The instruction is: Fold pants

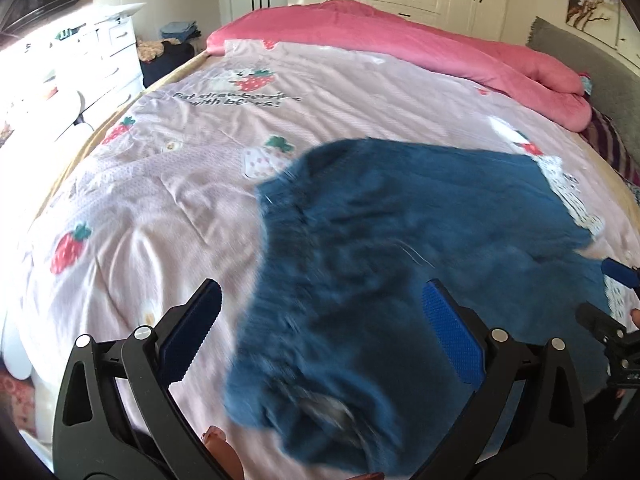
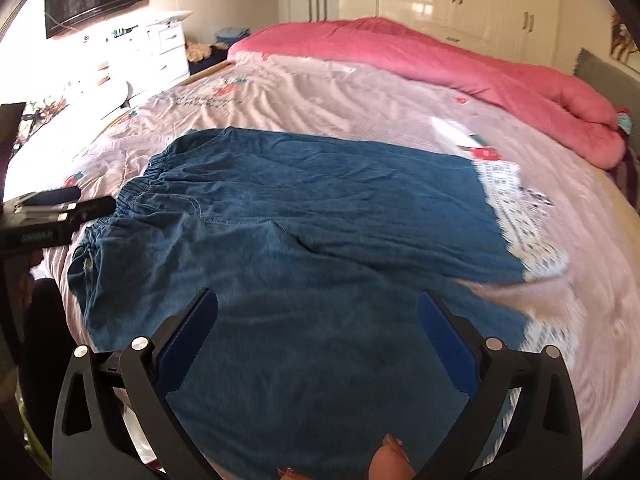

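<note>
Pants (image 2: pixel 304 216): blue denim, elastic gathered waistband, flat on bed (image 2: pixel 320 92) | left gripper (image 1: pixel 320 332) fingers wide, empty | right gripper (image 2: pixel 318 332) fingers wide, empty | wrinkled printed sheet open around edges.

Blue denim pants (image 2: pixel 304 216); pink strawberry-print bedspread (image 1: pixel 132 184).

Left tongs (image 1: pixel 322 312) spread wide with nothing between the blue pads (image 1: pixel 450 332), right tongs (image 2: pixel 318 320) likewise gaping and empty, both held low near the bed's near edge, fingertips (image 2: pixel 390 460) showing beneath.
</note>
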